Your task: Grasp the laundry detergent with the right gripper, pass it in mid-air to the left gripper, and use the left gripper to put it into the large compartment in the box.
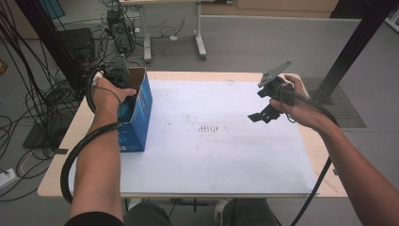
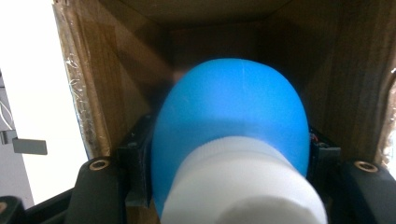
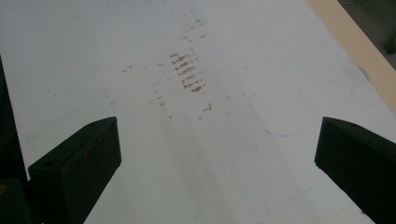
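The left claw (image 2: pixel 229 154) is clamped on a blue plastic bottle (image 2: pixel 229 121) with a white cap (image 2: pixel 243 186), its 2 jaws pressing the bottle's sides just above the cap. The bottle sits down inside an open blue cardboard box (image 1: pixel 139 113) that stands at the left edge of the tabletop (image 1: pixel 226 155).

The bottle looks rigid, smooth and rounded, so probably slippery and fairly light; the shoulder near the cap seems the surest place to hold.

The right claw (image 3: pixel 215 154) hangs wide open and empty above the white surface.
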{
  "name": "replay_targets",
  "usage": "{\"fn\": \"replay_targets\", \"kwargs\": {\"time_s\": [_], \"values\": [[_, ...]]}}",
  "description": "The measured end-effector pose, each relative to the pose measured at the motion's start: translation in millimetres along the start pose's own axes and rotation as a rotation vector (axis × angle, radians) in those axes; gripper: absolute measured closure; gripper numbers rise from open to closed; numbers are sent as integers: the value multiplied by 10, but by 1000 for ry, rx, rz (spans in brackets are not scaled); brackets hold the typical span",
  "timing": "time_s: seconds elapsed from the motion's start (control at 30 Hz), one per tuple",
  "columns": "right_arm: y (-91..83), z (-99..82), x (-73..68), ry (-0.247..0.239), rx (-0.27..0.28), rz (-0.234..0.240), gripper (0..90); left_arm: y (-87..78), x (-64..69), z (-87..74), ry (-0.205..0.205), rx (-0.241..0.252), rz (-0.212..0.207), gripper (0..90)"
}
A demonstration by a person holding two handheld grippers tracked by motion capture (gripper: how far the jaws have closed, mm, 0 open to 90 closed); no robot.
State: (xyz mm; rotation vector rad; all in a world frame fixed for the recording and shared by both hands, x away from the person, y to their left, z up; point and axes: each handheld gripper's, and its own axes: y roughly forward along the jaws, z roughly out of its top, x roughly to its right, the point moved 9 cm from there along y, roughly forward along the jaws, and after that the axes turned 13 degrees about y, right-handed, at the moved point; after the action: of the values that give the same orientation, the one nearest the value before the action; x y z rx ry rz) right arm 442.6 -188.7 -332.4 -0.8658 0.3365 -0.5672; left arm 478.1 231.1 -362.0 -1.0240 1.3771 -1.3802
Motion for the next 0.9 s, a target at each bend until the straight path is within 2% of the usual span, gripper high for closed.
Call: {"fn": "replay_targets", "kwargs": {"time_s": [0.77, 0.9], "values": [[23, -5, -5, 2, 7, 5, 3, -1, -16, -7, -6, 15, -12, 361], [30, 0, -7, 2, 8, 7, 3, -9, -6, -5, -3, 18, -17, 336]]}}
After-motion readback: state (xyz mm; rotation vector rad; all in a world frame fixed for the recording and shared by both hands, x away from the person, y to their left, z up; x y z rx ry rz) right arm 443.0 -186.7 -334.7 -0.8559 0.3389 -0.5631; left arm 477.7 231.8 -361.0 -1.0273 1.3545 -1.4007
